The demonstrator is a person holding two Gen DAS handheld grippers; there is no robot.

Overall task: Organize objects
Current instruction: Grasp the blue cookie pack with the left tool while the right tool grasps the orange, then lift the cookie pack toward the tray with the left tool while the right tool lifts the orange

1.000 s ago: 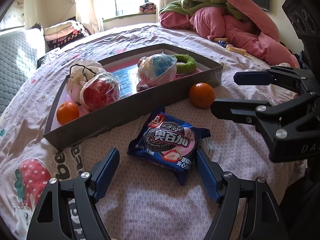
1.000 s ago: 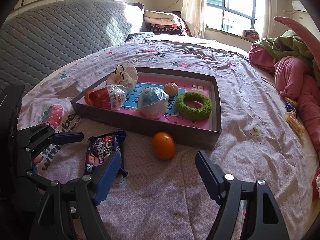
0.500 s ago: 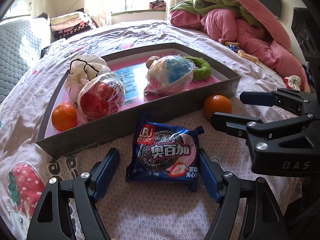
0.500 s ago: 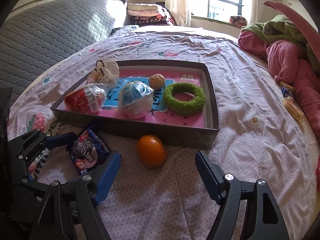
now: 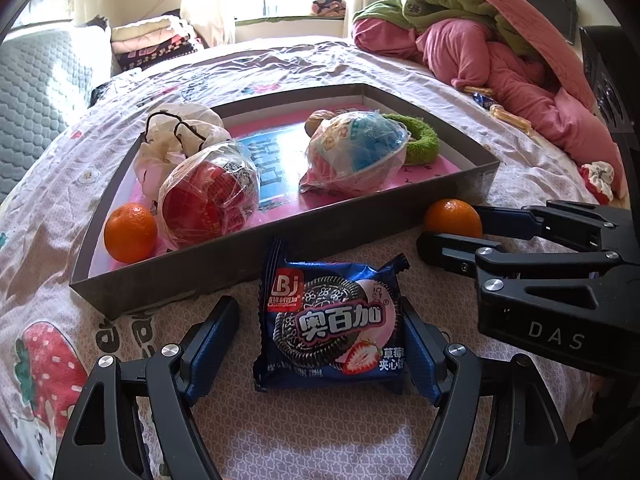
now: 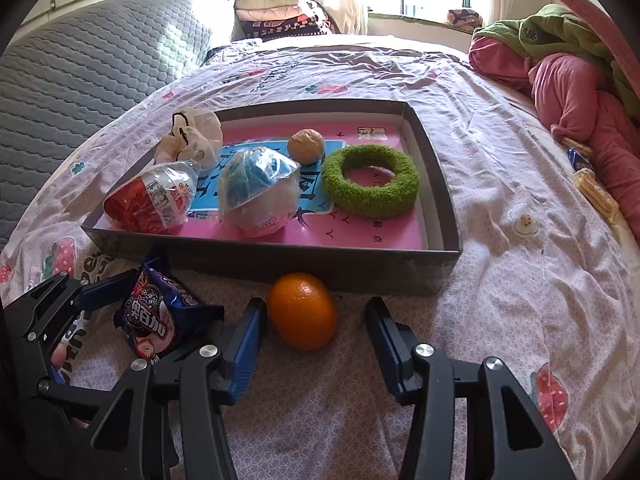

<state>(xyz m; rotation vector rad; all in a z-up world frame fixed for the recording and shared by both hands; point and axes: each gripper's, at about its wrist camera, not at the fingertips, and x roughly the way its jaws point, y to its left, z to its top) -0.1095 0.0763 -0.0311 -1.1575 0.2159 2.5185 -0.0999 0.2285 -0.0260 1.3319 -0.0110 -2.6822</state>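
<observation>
A blue cookie packet (image 5: 330, 326) lies on the bedspread in front of a grey tray (image 5: 240, 256). My left gripper (image 5: 320, 344) is open with a finger on each side of the packet. An orange (image 6: 303, 311) lies by the tray's front wall. My right gripper (image 6: 316, 340) is open around the orange, low on the bed. The orange (image 5: 453, 218) and the right gripper (image 5: 452, 228) also show in the left wrist view. The packet (image 6: 154, 318) and the left gripper (image 6: 120, 312) also show in the right wrist view.
The tray (image 6: 360, 264) holds a red wrapped ball (image 5: 208, 196), a blue wrapped ball (image 5: 356, 152), a second orange (image 5: 130, 232), a white bag (image 5: 180, 136), a green ring (image 6: 370, 180) and a brown ball (image 6: 306, 146). Pink bedding (image 5: 500, 56) is heaped at the far right.
Both grippers have moved forward and down. The left gripper's fingers now flank the packet. The right gripper's fingers now flank the orange. Both jaws stay open.
</observation>
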